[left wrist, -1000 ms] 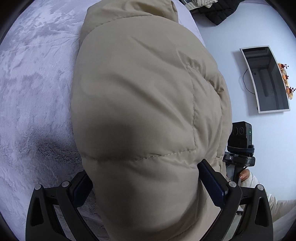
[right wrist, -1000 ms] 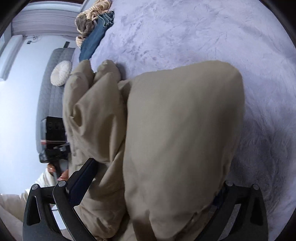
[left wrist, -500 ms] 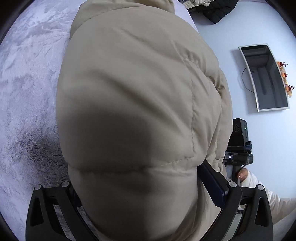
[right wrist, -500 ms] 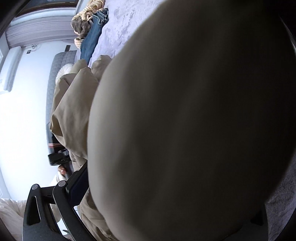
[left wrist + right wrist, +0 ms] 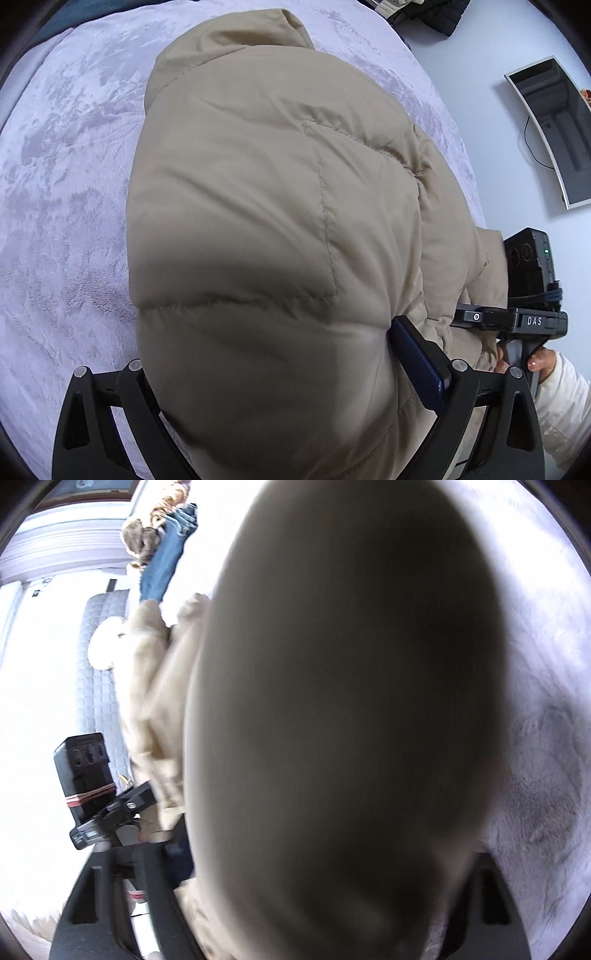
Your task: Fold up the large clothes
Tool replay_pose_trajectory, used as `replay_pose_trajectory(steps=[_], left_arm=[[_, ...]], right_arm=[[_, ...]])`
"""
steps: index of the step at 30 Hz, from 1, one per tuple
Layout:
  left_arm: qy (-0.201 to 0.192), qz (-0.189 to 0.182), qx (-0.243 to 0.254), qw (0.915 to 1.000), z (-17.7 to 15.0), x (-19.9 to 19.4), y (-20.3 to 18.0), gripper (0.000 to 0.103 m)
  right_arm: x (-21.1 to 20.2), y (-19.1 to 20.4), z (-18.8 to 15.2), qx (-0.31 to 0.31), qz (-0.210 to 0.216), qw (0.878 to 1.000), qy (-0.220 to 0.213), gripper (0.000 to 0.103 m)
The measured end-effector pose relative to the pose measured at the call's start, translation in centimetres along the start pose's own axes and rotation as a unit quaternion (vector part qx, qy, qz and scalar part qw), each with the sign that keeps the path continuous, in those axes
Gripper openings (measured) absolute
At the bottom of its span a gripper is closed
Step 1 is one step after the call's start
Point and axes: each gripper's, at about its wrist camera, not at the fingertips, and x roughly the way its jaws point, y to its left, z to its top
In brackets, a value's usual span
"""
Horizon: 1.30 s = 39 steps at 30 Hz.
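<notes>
A large beige puffer jacket (image 5: pixel 277 221) lies bunched on the lilac plush bed cover (image 5: pixel 62 184). My left gripper (image 5: pixel 295 350) is shut on a thick fold of it; the right finger (image 5: pixel 417 362) shows and the left one is buried under fabric. In the right wrist view the jacket (image 5: pixel 351 720) bulges up close and blurred, filling most of the frame. My right gripper (image 5: pixel 332 867) holds a fold of it; its fingertips are hidden by fabric. The right gripper's body also shows in the left wrist view (image 5: pixel 517 317).
A mirror (image 5: pixel 550 129) leans on the white wall to the right of the bed. Dark clothes (image 5: pixel 424 11) lie at the bed's far end. Jeans and a brown garment (image 5: pixel 166 554) lie on the far side. A grey padded headboard (image 5: pixel 99 657) stands at the left.
The right gripper has lifted its fold of the jacket up against its camera, so fabric now fills that view. The left gripper has pulled back slightly, still holding the jacket.
</notes>
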Motion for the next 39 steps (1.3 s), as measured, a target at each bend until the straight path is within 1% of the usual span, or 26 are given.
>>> replay_pose_trajectory(steps=[1, 4, 7, 9, 13, 17, 19, 23, 26, 29, 36, 37, 38, 39], left_arm=[[-0.001, 0.004, 0.003, 1.0, 0.0, -0.1, -0.4, 0.096], [-0.008, 0.011, 0.012, 0.9998, -0.2, -0.9, -1.6, 0.089], [-0.014, 0.014, 0.015, 0.9997, -0.3, -1.9, -1.9, 0.085], [-0.018, 0.017, 0.016, 0.9996, -0.6, -2.7, -1.8, 0.085], [-0.032, 0.019, 0.011, 0.9993, -1.1, -4.3, -1.9, 0.085], [-0.047, 0.013, 0.007, 0.9988, -1.8, -6.7, -0.5, 0.085], [-0.056, 0.011, 0.004, 0.9984, -1.8, -8.1, 0.5, 0.085], [-0.069, 0.008, -0.004, 0.9976, -0.9, -10.3, 3.0, 0.085], [-0.078, 0.01, 0.001, 0.9969, 0.1, -12.6, 6.1, 0.085], [-0.081, 0.016, 0.002, 0.9966, 2.2, -14.2, 9.5, 0.085], [-0.097, 0.052, -0.017, 0.9938, 6.6, -15.9, 18.5, 0.085], [-0.1, 0.058, -0.021, 0.9931, 7.2, -15.9, 19.7, 0.085], [-0.102, 0.064, -0.025, 0.9923, 7.6, -15.9, 20.7, 0.085], [-0.106, 0.075, -0.029, 0.9911, 8.1, -15.7, 21.7, 0.085]], right_arm=[[-0.2, 0.2, -0.1, -0.004, -0.004, 1.0, -0.002, 0.056], [-0.6, 0.5, -0.5, 0.002, 0.001, 1.0, -0.007, 0.05], [-1.0, 0.7, -0.8, 0.01, 0.015, 1.0, -0.009, 0.048], [-1.5, 0.6, -0.9, 0.008, 0.021, 1.0, -0.009, 0.048], [-1.8, 2.0, -0.6, -0.001, 0.032, 0.999, -0.009, 0.048], [-2.6, 2.5, -0.4, -0.008, 0.042, 0.999, -0.013, 0.048], [-2.5, 3.7, -0.3, -0.012, 0.044, 0.999, -0.015, 0.048], [-1.5, 6.2, 0.3, -0.025, 0.048, 0.998, -0.022, 0.048], [0.4, 8.6, 1.0, -0.033, 0.05, 0.998, -0.032, 0.048], [2.9, 11.3, 2.2, -0.03, 0.051, 0.997, -0.042, 0.048], [10.9, 16.9, 6.8, -0.044, 0.053, 0.997, -0.043, 0.048], [11.5, 16.9, 7.0, -0.046, 0.054, 0.997, -0.042, 0.048], [11.7, 16.0, 7.2, -0.048, 0.054, 0.997, -0.042, 0.048], [12.7, 16.3, 8.0, -0.051, 0.054, 0.996, -0.042, 0.048]])
